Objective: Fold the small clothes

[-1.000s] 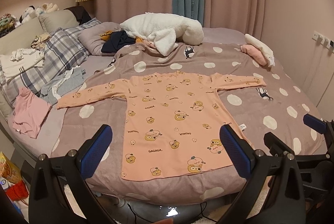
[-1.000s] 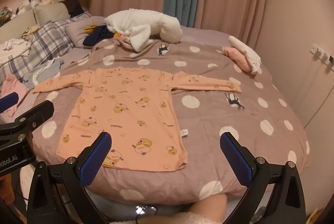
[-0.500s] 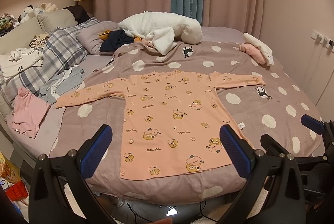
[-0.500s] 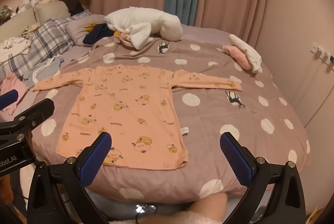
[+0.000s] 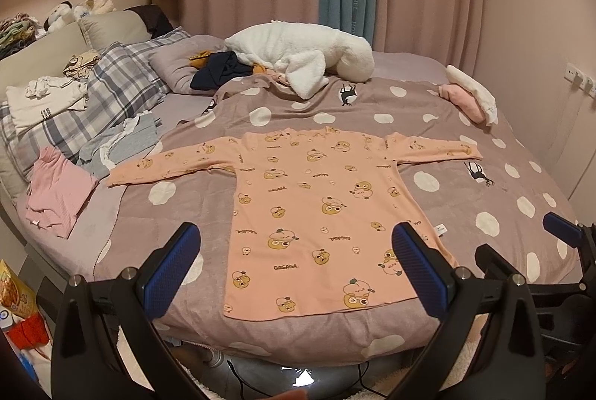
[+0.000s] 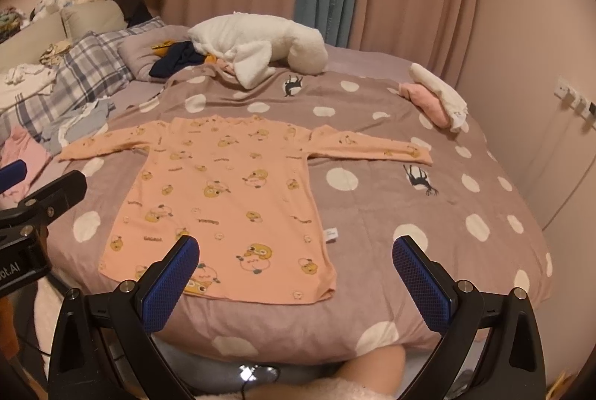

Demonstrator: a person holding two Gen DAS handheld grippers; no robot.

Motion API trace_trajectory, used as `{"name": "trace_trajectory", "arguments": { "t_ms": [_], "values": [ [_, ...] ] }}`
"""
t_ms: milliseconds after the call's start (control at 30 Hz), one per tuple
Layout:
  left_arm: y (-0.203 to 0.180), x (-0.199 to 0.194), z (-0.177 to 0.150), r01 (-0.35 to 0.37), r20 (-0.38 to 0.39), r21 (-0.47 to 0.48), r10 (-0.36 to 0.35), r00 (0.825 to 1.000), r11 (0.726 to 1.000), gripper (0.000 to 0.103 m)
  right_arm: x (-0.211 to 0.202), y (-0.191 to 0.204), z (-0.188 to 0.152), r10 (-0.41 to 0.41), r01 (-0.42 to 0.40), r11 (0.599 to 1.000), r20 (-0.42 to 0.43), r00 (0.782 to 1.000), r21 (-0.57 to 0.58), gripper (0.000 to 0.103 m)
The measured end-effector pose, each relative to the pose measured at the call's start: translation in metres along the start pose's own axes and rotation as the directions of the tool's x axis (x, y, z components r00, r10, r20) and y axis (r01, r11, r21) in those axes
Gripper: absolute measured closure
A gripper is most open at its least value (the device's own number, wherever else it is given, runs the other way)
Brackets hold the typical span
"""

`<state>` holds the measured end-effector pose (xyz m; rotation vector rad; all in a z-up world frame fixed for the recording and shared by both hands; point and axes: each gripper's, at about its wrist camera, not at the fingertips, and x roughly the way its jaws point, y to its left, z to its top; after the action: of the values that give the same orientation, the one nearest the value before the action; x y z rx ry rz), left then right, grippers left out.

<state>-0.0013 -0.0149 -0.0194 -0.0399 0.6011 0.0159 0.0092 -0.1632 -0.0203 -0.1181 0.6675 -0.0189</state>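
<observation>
Left wrist view: my left gripper (image 5: pixel 294 265) has its fingers (image 5: pixel 171 269) spread wide, gripping nothing. The peach shirt (image 5: pixel 305 210) lies flat on the dotted blanket (image 5: pixel 178 187), sleeves outstretched.

Right wrist view: my right gripper (image 6: pixel 294 269) is spread too, empty, above the shirt's hem. It looks light, limp and thin; I'd pinch a sleeve cuff (image 6: pixel 421 156) or a hem corner.

Just past the left gripper (image 5: pixel 294 262), the peach top (image 5: pixel 316 210) is soft, matt cloth. The gripper's blue pads (image 5: pixel 169 269) look bumpy; its black arms are smooth plastic.
</observation>
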Motion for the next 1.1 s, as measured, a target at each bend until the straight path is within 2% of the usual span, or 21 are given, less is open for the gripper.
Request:
{"name": "trace_trajectory", "arguments": {
  "t_ms": [200,1100],
  "values": [
    [0.0063,0.0003,0.0007,-0.001,0.000,-0.030,0.001,1.000,1.000,0.000,0.0025,0.0020,-0.0013,0.004,-0.004,1.000,-0.004,1.000,-0.013,0.000],
    [0.0027,0.0029,-0.0006,-0.001,-0.011,0.002,0.001,1.000,1.000,0.000,0.0061,0.0030,-0.0029,0.012,-0.012,1.000,-0.008,1.000,-0.008,0.000]
  ]
}}
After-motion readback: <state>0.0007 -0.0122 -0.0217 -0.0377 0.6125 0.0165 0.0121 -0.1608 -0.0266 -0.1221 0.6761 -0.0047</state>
